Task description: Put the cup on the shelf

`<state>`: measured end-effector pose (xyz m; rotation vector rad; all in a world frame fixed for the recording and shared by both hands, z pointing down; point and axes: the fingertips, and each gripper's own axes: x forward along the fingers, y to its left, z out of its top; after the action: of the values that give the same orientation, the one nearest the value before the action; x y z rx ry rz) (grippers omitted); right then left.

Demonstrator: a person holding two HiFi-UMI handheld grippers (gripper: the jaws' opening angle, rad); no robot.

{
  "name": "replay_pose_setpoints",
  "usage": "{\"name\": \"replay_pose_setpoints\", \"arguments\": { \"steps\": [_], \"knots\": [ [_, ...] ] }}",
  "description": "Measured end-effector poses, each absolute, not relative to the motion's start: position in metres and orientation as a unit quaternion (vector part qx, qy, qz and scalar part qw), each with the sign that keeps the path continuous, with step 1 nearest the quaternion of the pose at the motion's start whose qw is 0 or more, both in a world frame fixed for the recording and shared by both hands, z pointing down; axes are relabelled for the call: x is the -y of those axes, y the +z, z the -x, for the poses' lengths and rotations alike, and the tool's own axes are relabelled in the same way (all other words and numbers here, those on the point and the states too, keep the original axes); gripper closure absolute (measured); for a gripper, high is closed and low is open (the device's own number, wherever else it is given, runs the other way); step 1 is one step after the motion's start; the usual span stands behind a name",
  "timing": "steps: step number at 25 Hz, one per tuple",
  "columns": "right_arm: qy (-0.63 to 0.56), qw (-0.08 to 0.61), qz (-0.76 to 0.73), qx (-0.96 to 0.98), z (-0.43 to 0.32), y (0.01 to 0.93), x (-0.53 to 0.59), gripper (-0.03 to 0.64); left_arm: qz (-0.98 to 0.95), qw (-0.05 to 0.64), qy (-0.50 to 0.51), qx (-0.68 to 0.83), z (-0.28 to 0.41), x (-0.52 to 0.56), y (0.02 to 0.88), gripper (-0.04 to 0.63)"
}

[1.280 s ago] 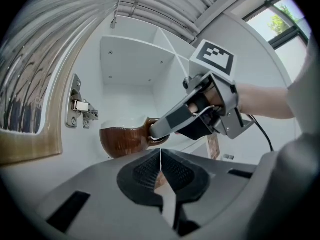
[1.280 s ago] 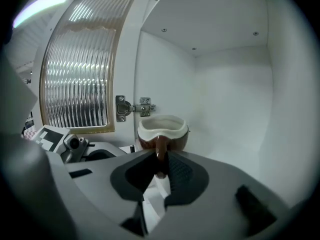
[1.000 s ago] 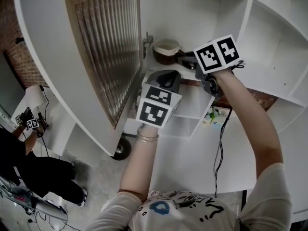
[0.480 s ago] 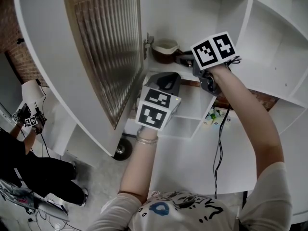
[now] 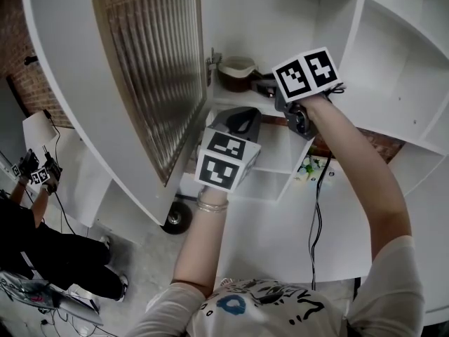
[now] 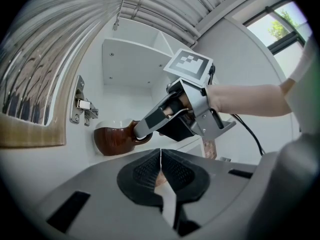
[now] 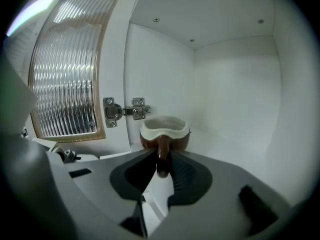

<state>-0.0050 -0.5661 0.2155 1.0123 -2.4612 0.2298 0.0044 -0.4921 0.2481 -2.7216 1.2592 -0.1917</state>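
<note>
A brown cup (image 5: 235,72) with a cream rim sits inside the open white cabinet, near the hinge. My right gripper (image 5: 265,87) reaches in from the right and is shut on the cup's handle (image 7: 162,153). In the right gripper view the cup (image 7: 165,132) stands upright just beyond my right gripper (image 7: 162,165); I cannot tell whether its base touches the shelf floor (image 7: 225,146). The left gripper view shows the cup (image 6: 111,140) held by the right gripper (image 6: 138,132). My left gripper (image 5: 237,120) hangs lower, below the shelf; seen in its own view, the left gripper (image 6: 160,166) is shut and empty.
The ribbed-glass cabinet door (image 5: 144,69) stands open at the left, on a metal hinge (image 7: 122,111). More white compartments (image 5: 403,62) lie to the right. A white tabletop (image 5: 280,230) with small items (image 5: 309,170) and a cable is below. A person (image 5: 35,223) stands at the far left.
My right gripper has carried the cup leftward and deeper into the cabinet. The left gripper has drifted slightly left and stays shut.
</note>
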Motion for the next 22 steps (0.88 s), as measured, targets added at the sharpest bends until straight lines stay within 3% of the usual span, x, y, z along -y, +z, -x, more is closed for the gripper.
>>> {"name": "replay_pose_setpoints", "arguments": {
  "steps": [6, 22],
  "knots": [
    [0.081, 0.218, -0.371, 0.899, 0.004, 0.215, 0.564, 0.518, 0.906, 0.067, -0.058, -0.414, -0.005, 0.491, 0.25, 0.577],
    [0.025, 0.109, -0.414, 0.904, -0.029, 0.204, 0.517, 0.517, 0.911, 0.085, -0.056, -0.4, -0.008, 0.47, 0.26, 0.577]
  ]
}}
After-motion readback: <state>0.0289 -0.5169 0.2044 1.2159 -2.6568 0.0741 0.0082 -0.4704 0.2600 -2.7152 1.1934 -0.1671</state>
